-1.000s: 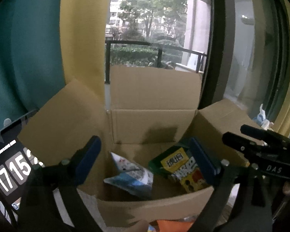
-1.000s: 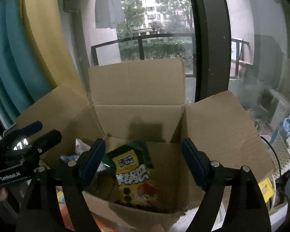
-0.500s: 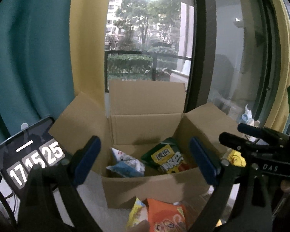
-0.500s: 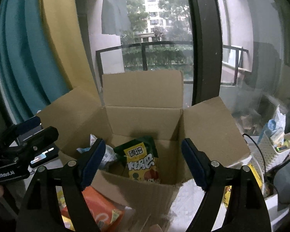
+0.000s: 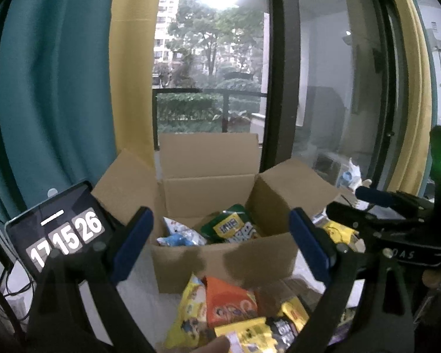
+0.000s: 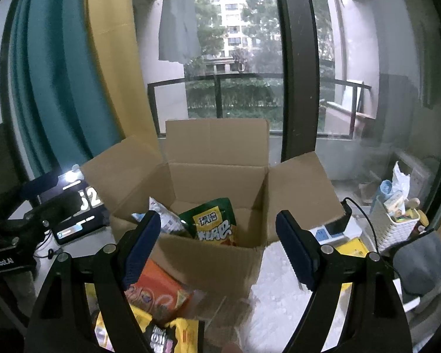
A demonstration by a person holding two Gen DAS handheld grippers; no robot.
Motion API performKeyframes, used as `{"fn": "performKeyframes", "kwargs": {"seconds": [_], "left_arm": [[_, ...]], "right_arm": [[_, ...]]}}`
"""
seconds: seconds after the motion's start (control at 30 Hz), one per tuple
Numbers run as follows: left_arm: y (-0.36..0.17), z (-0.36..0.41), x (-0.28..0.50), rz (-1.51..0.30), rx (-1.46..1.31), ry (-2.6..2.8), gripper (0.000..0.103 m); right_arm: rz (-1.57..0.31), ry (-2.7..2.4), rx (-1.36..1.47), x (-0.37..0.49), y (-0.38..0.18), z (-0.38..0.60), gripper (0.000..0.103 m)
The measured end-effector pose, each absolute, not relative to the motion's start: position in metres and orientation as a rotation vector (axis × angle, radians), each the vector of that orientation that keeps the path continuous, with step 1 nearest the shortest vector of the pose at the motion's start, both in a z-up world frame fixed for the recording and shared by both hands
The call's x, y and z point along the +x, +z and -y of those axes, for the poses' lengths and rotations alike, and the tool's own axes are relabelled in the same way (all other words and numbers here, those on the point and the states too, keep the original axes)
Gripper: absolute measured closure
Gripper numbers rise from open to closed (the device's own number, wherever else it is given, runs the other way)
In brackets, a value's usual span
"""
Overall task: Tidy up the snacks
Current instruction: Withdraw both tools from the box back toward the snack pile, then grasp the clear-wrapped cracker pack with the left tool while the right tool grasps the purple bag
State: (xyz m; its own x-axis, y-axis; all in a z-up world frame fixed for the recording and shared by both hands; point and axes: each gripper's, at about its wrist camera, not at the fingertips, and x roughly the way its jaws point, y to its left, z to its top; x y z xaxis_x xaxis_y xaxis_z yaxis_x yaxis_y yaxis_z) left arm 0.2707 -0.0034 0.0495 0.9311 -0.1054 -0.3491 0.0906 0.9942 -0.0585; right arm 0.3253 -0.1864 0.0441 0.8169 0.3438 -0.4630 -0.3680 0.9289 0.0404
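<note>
Both my tools are empty. Left tool [image 5: 220, 241] has its jaws spread wide, nothing between the blue pads; right tool [image 6: 219, 245] same. Both hang above the near edge of the cardboard box [image 5: 223, 260], aimed slightly down at it.

Box sits on the white bench [image 6: 276, 273], all four flaps up. Inside it:
- green snack bag [image 6: 211, 220] with a yellow label panel and big white Chinese characters over an orange-red lower part; leans against the inside, roughly centre.
- blue-and-white bag [image 5: 180, 235] just left of it, touching; print too small to read.

Loose pile on the bench in front of the box, not yet in it:
- orange bag [image 5: 227, 303] with cartoon art, lettering blurred.
- yellow bags [image 5: 191, 317] around it, plus a black pack [image 6: 161, 336] with white Chinese characters.

Other readable stuff:
- tablet [image 5: 58, 232] left of the box shows a flip clock, "17 15 26".
- body of the other tool reads "DAS" in the left wrist view, "GenRobot.AI" in the right wrist view.

White basket [image 6: 394, 223] of odds and ends sits far right by the window.
</note>
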Motion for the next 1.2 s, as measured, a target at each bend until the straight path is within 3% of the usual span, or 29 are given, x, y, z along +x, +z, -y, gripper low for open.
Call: {"fn": "performKeyframes", "kwargs": {"seconds": [0.67,1.2], "left_arm": [[0.007,0.009,0.185,-0.459,-0.082,-0.108,0.009],[-0.102,0.002,0.131,-0.734,-0.177,0.024,0.009]], "right_arm": [[-0.527,0.386,-0.033,0.232,0.015,0.212,0.020],[-0.674,0.370,0.003,0.182,-0.053,0.242,0.020]]}}
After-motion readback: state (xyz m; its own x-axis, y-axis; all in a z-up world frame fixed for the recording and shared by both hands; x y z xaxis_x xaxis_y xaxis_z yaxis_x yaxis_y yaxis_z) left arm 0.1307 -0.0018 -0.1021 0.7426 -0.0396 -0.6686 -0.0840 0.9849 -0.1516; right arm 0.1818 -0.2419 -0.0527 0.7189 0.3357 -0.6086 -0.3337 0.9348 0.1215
